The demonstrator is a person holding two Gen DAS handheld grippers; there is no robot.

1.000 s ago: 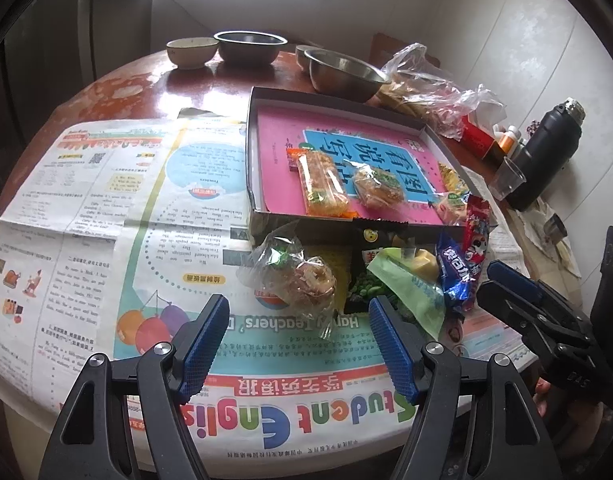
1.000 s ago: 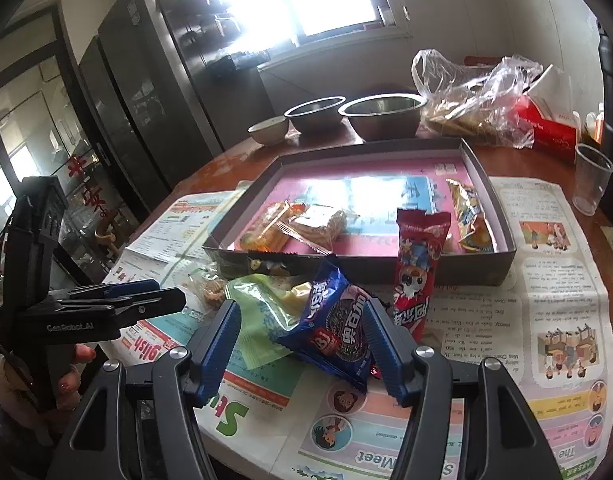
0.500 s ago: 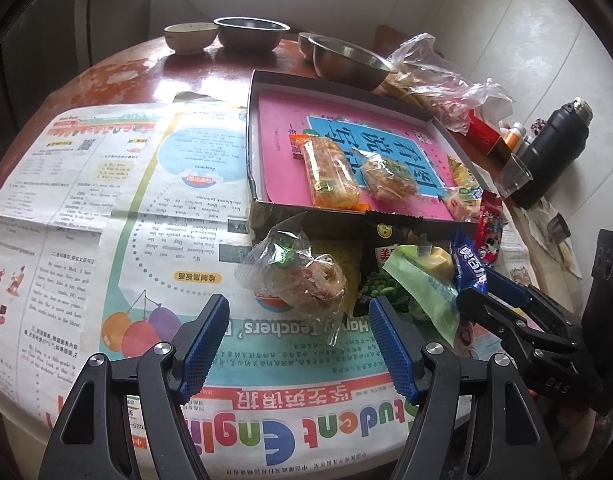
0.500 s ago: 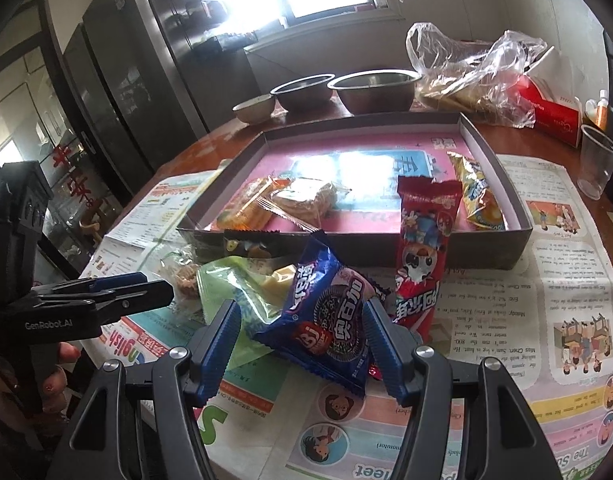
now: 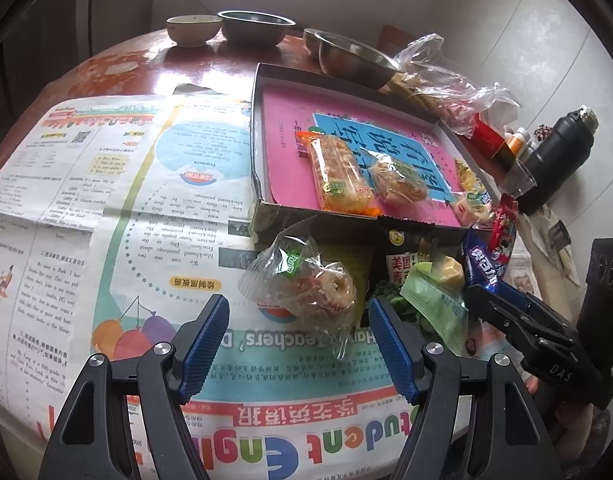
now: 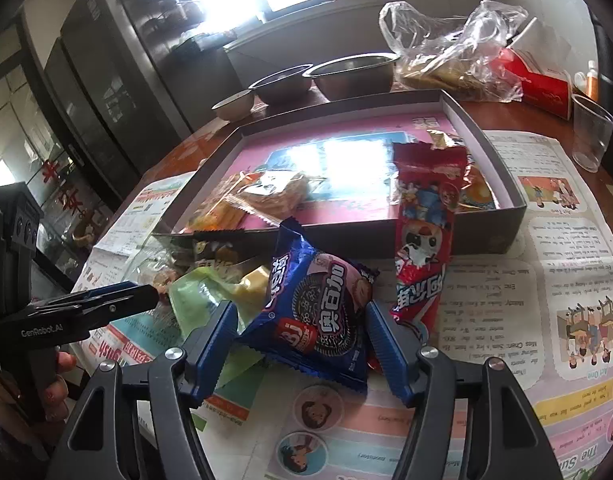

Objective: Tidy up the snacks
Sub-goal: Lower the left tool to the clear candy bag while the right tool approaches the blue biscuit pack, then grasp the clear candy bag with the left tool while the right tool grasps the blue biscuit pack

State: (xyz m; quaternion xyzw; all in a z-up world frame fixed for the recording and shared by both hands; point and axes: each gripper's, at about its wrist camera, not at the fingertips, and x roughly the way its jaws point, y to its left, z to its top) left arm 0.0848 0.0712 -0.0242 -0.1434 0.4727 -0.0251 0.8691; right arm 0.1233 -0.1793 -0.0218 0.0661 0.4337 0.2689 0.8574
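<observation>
1. Straddling a glossy blue foil cookie packet [image 6: 318, 308] with the right gripper [image 6: 296, 320]: spread, widened a little further just now, blue pads flanking the wrapper's side edges without pinching it.
2. Hovering the left gripper [image 5: 296, 324] likewise spread, nothing pinched, around the crinkled tail of a clear plastic pastry packet [image 5: 306, 288] lying on the printed newspaper [image 5: 106, 200].
3. Noting the change from a second ago: both claws lower and closer in, packets looming larger between the pads. Read as an approach nearly finished and two pickups about to start; nothing yet lifted off the pile.
4. Reading the lie of the blue foil cookie packet: long axis running away from the claw, crimped top seam pointing toward the box, far end propped on neighbouring packets, near end down on the paper. Seems well set for a squeeze across its short width.
5. Finding no clear long axis on the clear plastic pastry packet: a round lump, loose wrapper ends trailing toward the claw and toward the box.
6. Looking outward: a pale green pouch [image 6: 198, 296] between the two targets. Just right of the blue one, a long red stick packet [image 6: 422, 248], leaning lengthwise against the near wall of the shallow dark cardboard box [image 6: 482, 232], pink-lined, a few snacks already inside.
</observation>
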